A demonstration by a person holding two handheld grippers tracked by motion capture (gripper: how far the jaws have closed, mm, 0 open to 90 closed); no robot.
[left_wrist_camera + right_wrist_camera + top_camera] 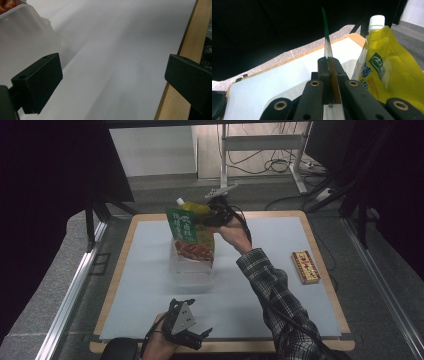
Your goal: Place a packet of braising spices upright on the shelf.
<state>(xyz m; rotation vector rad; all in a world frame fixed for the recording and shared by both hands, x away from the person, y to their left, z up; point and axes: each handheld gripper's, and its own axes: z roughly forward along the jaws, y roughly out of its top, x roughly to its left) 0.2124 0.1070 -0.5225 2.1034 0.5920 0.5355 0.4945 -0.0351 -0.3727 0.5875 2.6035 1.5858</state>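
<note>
Item: green food packet (188,231), flat, glossy film, pinched edge-on in your right gripper (214,213), jaws fully closed on its upper edge. It hangs over the clear plastic tub (192,270), beside the yellow spouted pouch (194,208). Lower it straight, keeping it vertical. Left gripper (197,336): jaws wide apart, holding nothing.
</note>
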